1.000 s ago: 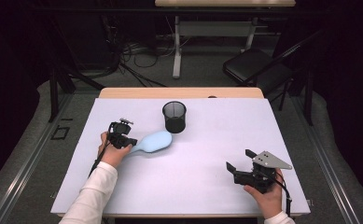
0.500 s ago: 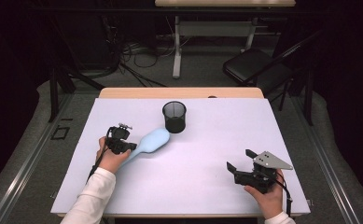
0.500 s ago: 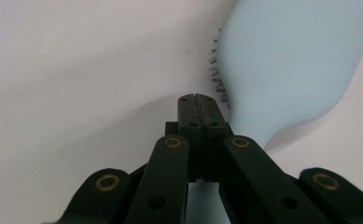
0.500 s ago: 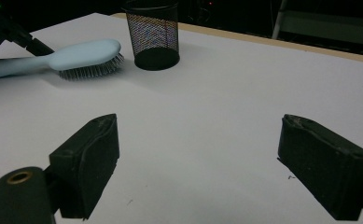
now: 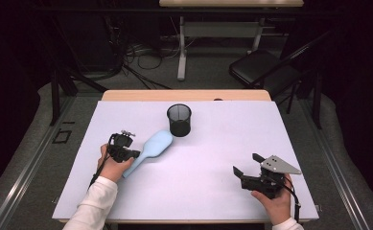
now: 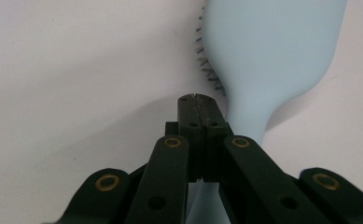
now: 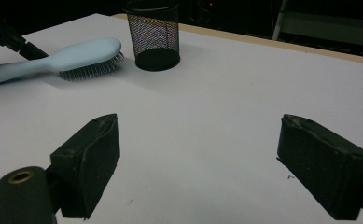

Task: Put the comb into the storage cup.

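Beside mesh cup [image 5: 179,120]: hairbrush [image 5: 150,149] (bristles down), handle pinched by left gripper [image 5: 122,149]; right gripper [image 5: 249,167] spread.

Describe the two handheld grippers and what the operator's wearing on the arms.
Both grippers are black, built of linkage bars with brass-coloured pivot pins. The left gripper is compact, with a small silvery fitting on top. The right gripper carries a grey three-cornered plate and blocky black jaws. A black cable trails from each. White sleeves cover both forearms.

A pale blue hairbrush [image 5: 151,149] of smooth matt plastic carries fine metal-looking bristles. Beside it stands a black wire-mesh cup [image 5: 179,120]. The white tabletop [image 5: 213,167] looks matt and paper-smooth.
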Action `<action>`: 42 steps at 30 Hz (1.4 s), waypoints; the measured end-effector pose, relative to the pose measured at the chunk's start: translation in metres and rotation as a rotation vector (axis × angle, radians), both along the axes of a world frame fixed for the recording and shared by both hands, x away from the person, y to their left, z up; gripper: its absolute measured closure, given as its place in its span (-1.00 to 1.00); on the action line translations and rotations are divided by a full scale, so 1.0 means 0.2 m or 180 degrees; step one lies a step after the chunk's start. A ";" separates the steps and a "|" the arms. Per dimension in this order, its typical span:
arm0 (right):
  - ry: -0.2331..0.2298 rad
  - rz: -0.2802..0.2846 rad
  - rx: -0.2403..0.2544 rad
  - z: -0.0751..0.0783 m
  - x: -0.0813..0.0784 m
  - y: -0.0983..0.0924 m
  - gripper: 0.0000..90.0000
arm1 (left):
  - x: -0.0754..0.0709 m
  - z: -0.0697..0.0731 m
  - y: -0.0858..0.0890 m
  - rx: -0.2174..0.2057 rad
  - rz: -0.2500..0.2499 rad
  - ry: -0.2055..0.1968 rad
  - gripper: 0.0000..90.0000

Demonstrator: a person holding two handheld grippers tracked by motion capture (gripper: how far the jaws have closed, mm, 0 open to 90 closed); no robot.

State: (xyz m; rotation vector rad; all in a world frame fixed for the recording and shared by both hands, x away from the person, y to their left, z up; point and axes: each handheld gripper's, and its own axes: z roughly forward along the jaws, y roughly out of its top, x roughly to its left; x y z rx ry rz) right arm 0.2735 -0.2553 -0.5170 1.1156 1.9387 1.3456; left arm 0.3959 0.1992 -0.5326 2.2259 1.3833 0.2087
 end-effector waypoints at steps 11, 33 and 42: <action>-0.0003 0.0008 -0.0004 0.00 0.00 0.00 -0.72 | -0.01 0.00 0.00 -0.0002 -0.0021 0.0004 1.00; 0.0000 0.0017 0.0012 0.00 0.00 0.00 -0.71 | -0.01 -0.01 0.01 -0.0040 -0.0004 0.0001 0.99; 0.0012 0.0022 0.0014 0.00 0.01 0.00 -0.71 | -0.01 0.00 0.02 -0.0077 0.0052 -0.0008 0.93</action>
